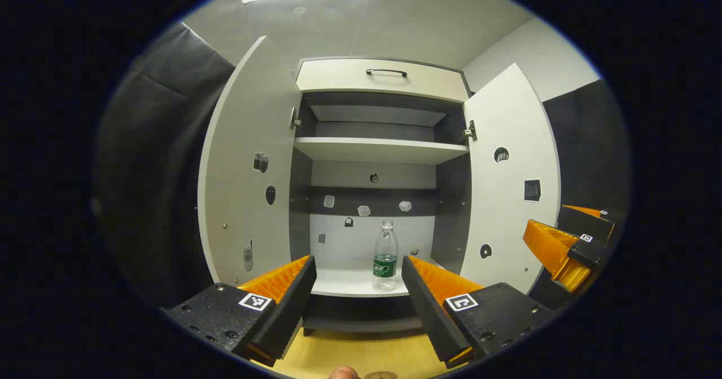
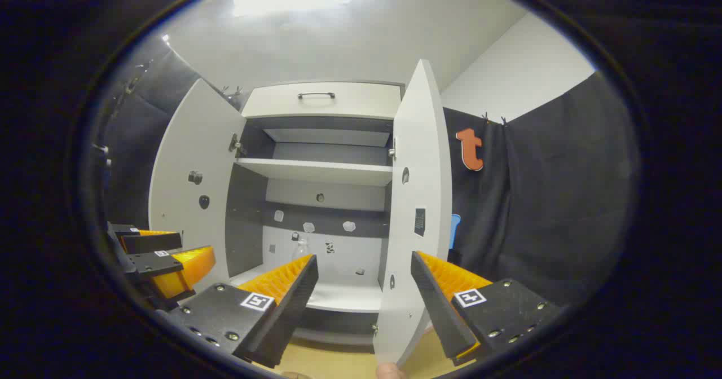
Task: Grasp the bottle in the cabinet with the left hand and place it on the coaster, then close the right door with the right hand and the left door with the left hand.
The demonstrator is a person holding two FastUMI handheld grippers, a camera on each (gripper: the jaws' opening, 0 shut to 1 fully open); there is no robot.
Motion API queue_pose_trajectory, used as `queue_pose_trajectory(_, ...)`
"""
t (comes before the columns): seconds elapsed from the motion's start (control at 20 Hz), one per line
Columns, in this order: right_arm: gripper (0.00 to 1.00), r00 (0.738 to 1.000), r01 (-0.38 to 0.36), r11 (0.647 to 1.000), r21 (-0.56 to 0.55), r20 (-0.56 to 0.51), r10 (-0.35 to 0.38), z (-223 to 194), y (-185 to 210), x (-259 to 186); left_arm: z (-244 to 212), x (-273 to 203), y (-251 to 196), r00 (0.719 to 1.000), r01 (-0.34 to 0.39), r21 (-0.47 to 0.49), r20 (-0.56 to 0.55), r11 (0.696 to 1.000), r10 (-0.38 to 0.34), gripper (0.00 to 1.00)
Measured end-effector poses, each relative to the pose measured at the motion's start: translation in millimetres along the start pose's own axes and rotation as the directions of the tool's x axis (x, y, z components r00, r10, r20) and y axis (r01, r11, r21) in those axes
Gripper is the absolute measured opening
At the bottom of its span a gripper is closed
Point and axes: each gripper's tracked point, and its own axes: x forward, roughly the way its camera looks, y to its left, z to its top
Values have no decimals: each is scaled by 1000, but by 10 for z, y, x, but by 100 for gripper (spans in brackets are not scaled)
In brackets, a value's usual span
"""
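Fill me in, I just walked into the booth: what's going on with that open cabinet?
A person is working with a hand-held gripper in each hand in front of a cabinet whose left door and right door both stand open. A bottle stands upright on the lower shelf, untouched. The left hand-held gripper is open and lined up with the bottle, short of it. The right hand-held gripper is open too, with the right door's edge between its fingers, not gripped.
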Motion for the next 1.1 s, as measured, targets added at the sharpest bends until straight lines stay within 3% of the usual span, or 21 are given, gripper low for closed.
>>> queue_pose_trajectory(0.35,100,1000,-2,1000,-9,-20,1,-42,22,10,-254,208,4,998,-18,24,-55,1000,19,93)
queue_pose_trajectory(0.4,100,1000,-3,1000,-12,-23,3,-46,24,9,-272,209,26,998,-22,22,-62,999,24,97)
queue_pose_trajectory(1.1,100,999,-6,1000,-3,-48,6,-90,32,-15,-220,126,35,998,-21,13,-65,1000,21,96)
